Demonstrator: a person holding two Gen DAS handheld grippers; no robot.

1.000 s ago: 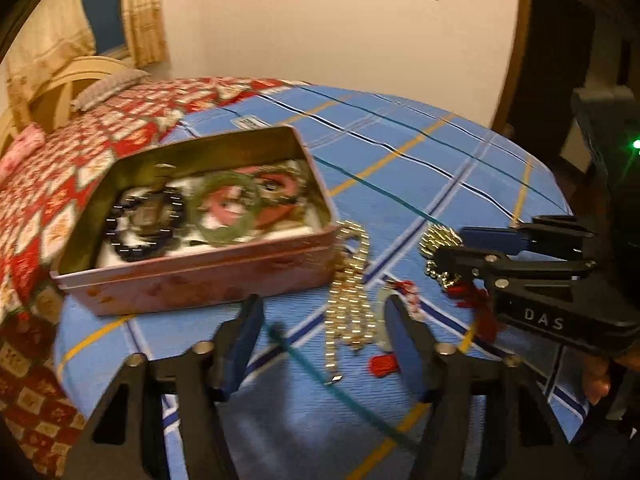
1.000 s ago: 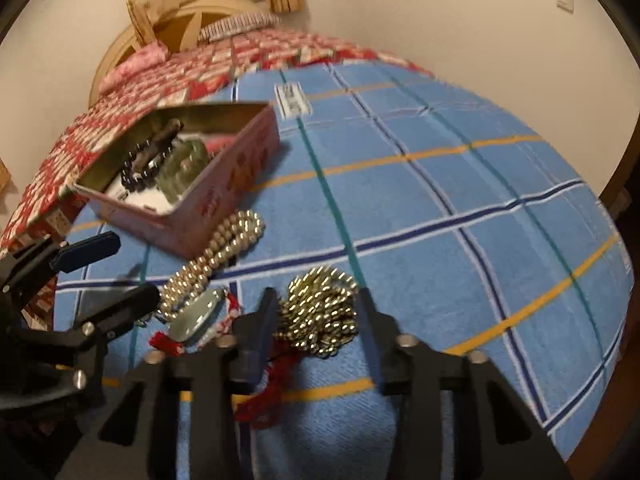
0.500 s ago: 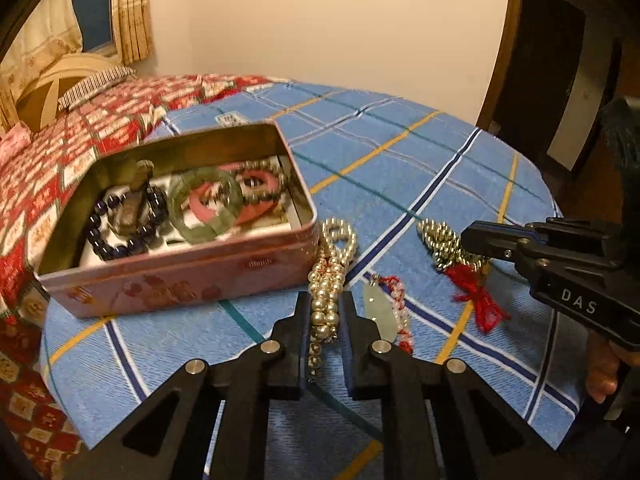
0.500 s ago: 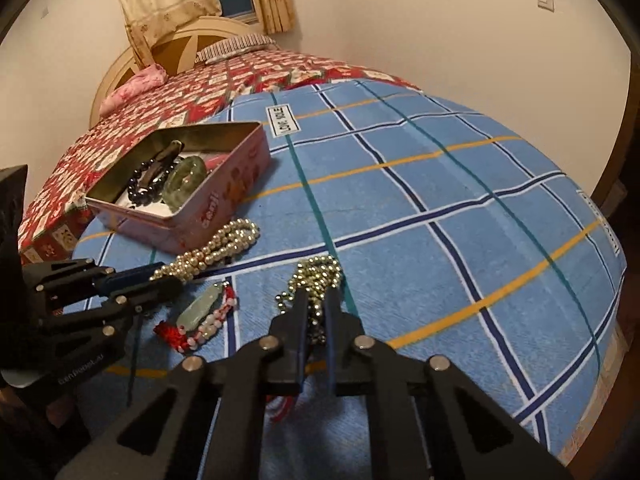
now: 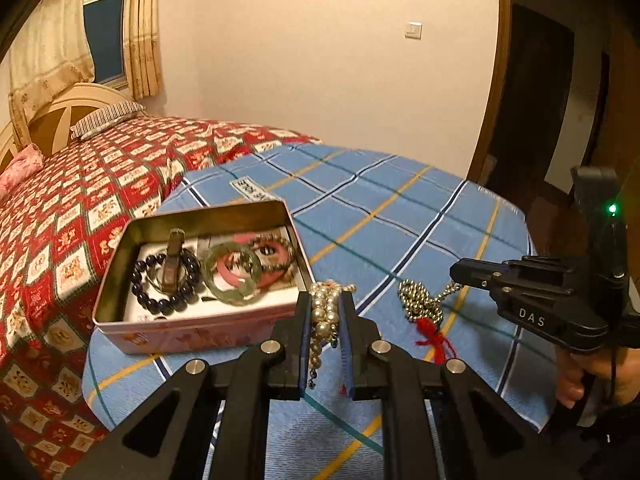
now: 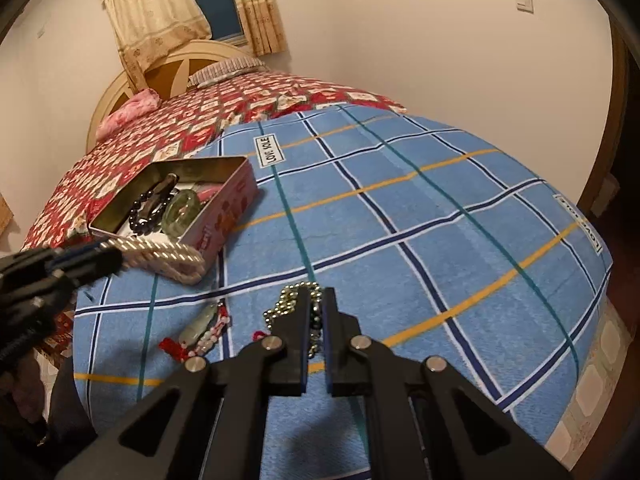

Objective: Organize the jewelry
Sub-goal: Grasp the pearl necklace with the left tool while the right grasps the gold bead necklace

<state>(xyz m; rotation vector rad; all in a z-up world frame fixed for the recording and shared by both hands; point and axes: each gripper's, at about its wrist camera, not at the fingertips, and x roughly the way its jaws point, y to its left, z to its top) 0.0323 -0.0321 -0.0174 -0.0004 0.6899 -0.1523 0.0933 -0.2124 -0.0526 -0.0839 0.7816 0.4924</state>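
My left gripper is shut on a pearl necklace, whose strands hang between the pads just right of the pink tin. In the right wrist view the necklace stretches out from the left gripper in front of the tin. My right gripper is shut on a gold bead chain. In the left wrist view this chain hangs from the right gripper, its red tassel trailing on the cloth. A jade pendant on a red-and-white cord lies loose.
The tin holds a dark bead bracelet, a green bangle and a pink bangle. The blue checked cloth drops off at the near and right edges. A bed with a red cover lies behind on the left. A hand grips the right tool.
Both grippers went from open to shut, the left on the pearl necklace and the right on the gold chain. Both then rose, lifting the strands off the cloth.
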